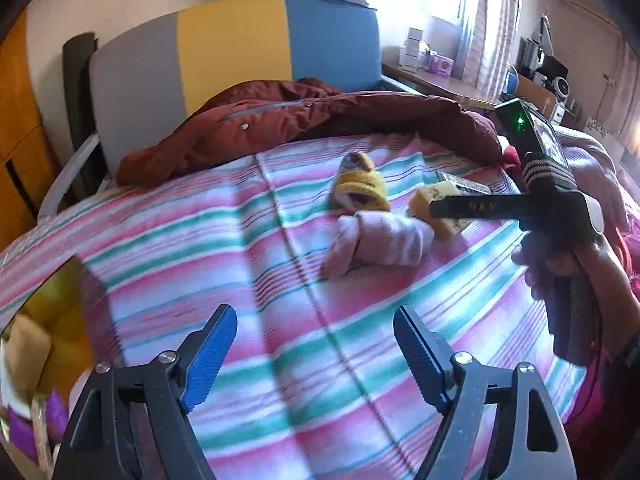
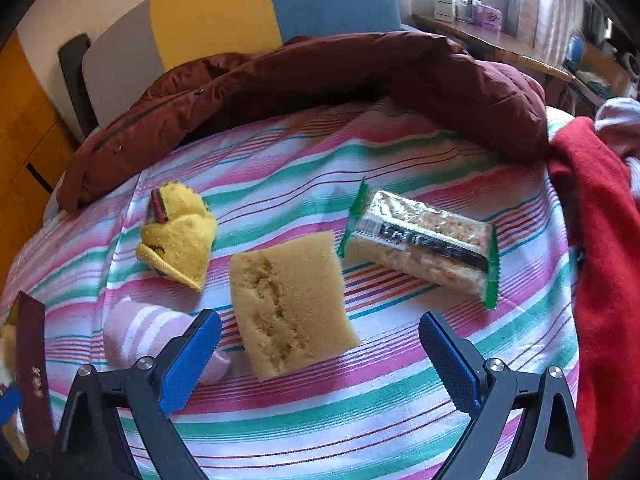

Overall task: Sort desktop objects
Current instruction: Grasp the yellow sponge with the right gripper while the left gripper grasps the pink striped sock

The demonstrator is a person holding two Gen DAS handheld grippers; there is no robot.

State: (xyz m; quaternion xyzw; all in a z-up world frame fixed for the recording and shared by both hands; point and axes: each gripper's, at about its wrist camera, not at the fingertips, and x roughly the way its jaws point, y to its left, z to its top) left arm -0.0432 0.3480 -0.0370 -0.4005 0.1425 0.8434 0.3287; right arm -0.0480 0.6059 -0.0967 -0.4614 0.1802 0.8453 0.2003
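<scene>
A: Well, where do the things lie?

B: On the striped bedsheet, all four near one another; the yellow sponge sits in the middle of the right wrist view, tilted, with a rough groove along its top; the cracker packet with green crimped ends lies just beside it to the right, apart from it.

A: And the socks?

B: The yellow sock bundle lies to the left of the sponge; the pink striped sock roll lies nearer the camera, partly hidden behind one blue pad; a dark red quilted jacket is heaped along the far edge of the bed, in front of a grey, yellow and blue headboard; a red cloth hangs at the right.

A: What of the right hand-held gripper?

B: Its jaws stand wide apart just over the near end of the sponge; the pads touch nothing.

A: And the left hand-held gripper?

B: Spread open as well, with only bedsheet between its fingers; the pink roll lies beyond it, well apart; from that view the other gripper's black body reaches in from the right, held by a hand, its finger crossing in front of the sponge.

A: Anything at the left edge?

B: A dark brown box stands there; what lies around it is too blurred to tell.
</scene>
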